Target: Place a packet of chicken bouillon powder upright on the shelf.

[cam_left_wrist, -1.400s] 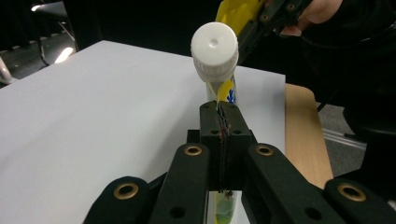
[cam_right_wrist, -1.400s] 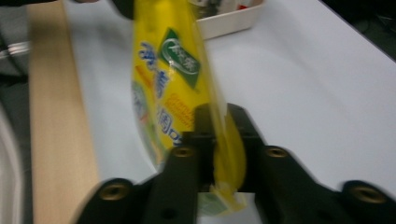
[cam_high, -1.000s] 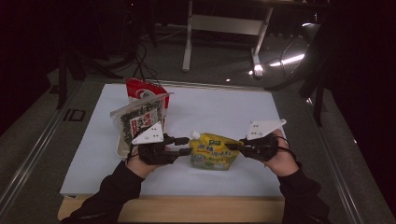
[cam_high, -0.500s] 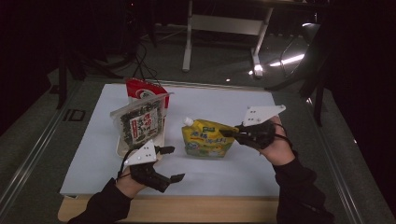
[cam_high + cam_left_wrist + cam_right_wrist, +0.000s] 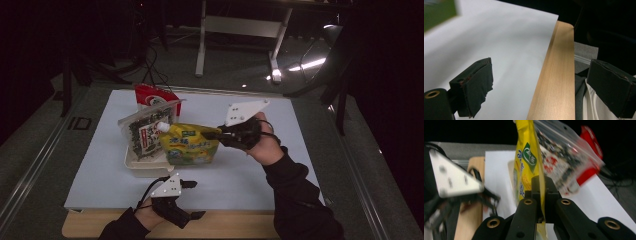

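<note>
Yellow pouch [image 5: 191, 145] seemingly in tray [image 5: 145, 168]

My right hand-held gripper [image 5: 212, 134] sits just right of the frame's centre in the high view, its jaws pinched tight on the edge of the yellow pouch [image 5: 192, 145], my sleeved forearm running down to the lower right. My left hand-held gripper [image 5: 192, 200] hangs at the bottom of the frame, left of centre, jaws spread wide and holding nothing.
</note>
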A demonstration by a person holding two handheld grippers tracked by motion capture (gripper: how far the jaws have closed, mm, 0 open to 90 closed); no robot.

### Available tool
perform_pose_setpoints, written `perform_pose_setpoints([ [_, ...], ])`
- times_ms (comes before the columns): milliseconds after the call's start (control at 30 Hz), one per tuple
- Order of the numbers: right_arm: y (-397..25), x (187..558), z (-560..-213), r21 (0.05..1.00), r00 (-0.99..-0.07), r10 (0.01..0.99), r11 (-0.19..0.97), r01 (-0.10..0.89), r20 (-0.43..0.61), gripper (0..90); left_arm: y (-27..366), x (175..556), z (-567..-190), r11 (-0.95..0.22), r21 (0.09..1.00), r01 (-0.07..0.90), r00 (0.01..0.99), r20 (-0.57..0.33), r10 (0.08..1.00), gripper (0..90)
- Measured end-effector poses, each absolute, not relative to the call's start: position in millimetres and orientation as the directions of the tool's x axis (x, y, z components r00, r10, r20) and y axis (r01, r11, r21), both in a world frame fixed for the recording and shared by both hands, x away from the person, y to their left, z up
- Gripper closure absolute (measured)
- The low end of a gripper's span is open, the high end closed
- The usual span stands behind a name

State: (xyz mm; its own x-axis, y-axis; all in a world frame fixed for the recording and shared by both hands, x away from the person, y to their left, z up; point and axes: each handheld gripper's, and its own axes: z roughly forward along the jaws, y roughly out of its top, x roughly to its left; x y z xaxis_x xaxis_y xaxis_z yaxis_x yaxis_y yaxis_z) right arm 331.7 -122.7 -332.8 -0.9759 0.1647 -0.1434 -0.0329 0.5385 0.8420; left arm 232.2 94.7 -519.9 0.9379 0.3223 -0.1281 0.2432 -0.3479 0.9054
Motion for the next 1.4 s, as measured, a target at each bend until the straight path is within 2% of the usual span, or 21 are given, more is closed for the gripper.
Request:
perform_pose_setpoints([
  [133, -99, 334, -335, 0.855, -0.983, 0.128, 0.517, -0.051, -0.136, 90.0, 94, 232, -523, -0.356, 0.904, 0.238, 0.941, -0.125, 0.313, 7.7],
  [600, -38, 350, -357, 0.888, -0.991, 0.088, 0.458, -0.048, -0.099, 90.0, 99, 230, -524, -0.355, 0.906, 0.233, 0.939, -0.114, 0.324, 7.8],
  [1100, -9, 351, -398, 0.866, -0.998, 0.057, 0.501, 0.009, -0.022, 89.3, 102, 230, -525, -0.35, 0.906, 0.237, 0.937, -0.118, 0.329, 7.8],
  [1133, -8, 351, -401, 0.86, -0.998, 0.053, 0.51, 0.01, -0.02, 87.9, 102, 230, -525, -0.35, 0.907, 0.236, 0.937, -0.117, 0.33, 7.8],
  [1267, -14, 350, -403, 0.871, -0.998, 0.061, 0.49, 0.029, -0.001, 63.6, 103, 230, -525, -0.349, 0.907, 0.235, 0.936, -0.115, 0.331, 7.7],
  [1367, -23, 349, -401, 0.875, -0.997, 0.076, 0.484, 0.029, -0.008, 62.5, 103, 231, -525, -0.349, 0.907, 0.236, 0.936, -0.115, 0.334, 7.7],
  [1400, -28, 350, -401, 0.873, -0.996, 0.087, 0.486, 0.033, -0.011, 59.2, 103, 231, -525, -0.348, 0.907, 0.238, 0.935, -0.117, 0.334, 7.7],
])
